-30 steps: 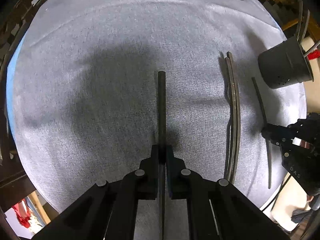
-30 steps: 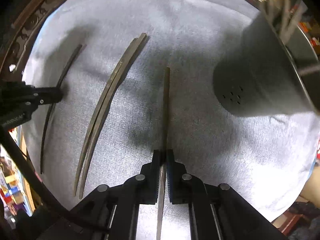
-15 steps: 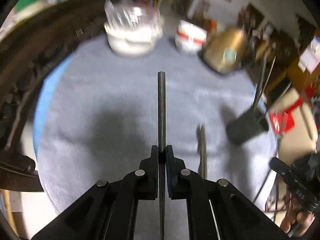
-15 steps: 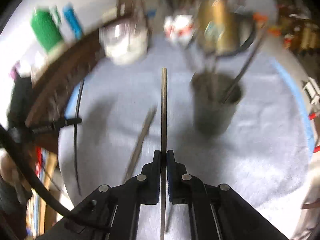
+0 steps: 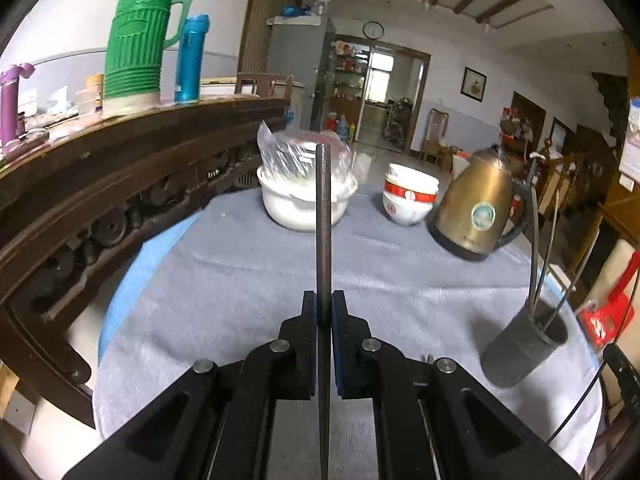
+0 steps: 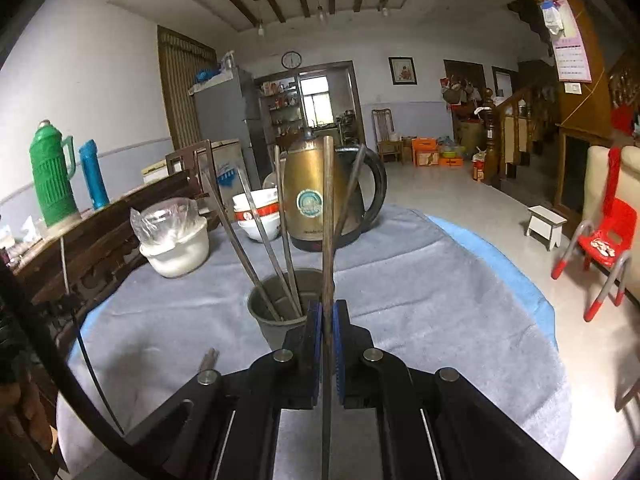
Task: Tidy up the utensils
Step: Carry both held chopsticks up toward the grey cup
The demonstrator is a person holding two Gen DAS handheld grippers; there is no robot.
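Chopsticks are what this tidy-up is about, and each gripper has one: the left gripper [image 5: 324, 304] is clamped on a dark chopstick [image 5: 323, 216] that runs straight out ahead between its pads, and the right gripper [image 6: 327, 316] is pinched shut on a brownish chopstick [image 6: 328, 216] the same way. They look light, thin and rigid, a bit slick, so I'd guess a hold near the middle, as now, keeps them from swinging or sliding; a grip near one end would likely let them pivot. The holder [image 6: 276, 320], a dark cup on the grey cloth [image 5: 240, 280], already has several sticks leaning in it and sits just ahead of the right gripper, off to the right of the left one. A second ago both grippers were aimed down at the cloth with the sticks lying flat among others; now both are lifted and tipped up, so the kettle [image 5: 476, 212], bowls [image 5: 300, 204] and room show, and the sticks are clear of the table.
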